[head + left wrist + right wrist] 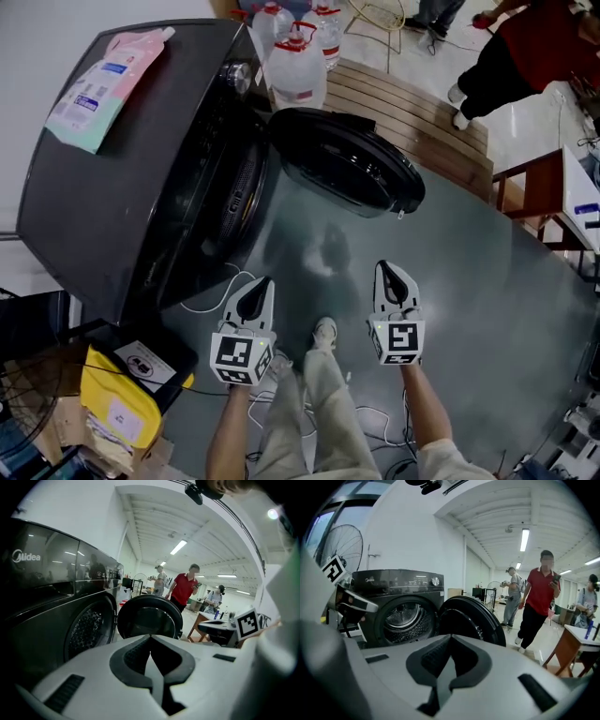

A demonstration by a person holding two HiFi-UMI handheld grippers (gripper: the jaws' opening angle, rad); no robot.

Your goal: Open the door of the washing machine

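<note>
The dark grey washing machine [131, 178] stands at the left in the head view. Its round door [347, 164] is swung wide open to the right, and the drum opening [239, 202] is bare. My left gripper [258, 286] and right gripper [392, 274] hang side by side over the floor in front of the machine. Both are shut and hold nothing, and neither touches the door. The left gripper view shows its shut tips [150, 639] below the open door [150, 618]. In the right gripper view, the shut tips [450, 637] point at the door [471, 620] and the drum [405, 620].
A pink detergent pouch [103, 80] lies on the machine's top. Water jugs [298, 66] and a slatted wooden platform [412, 112] sit behind the door. A person in red [541, 597] walks at the right, near a wooden table [539, 192]. A yellow bag [127, 403] and cables [216, 300] lie at lower left.
</note>
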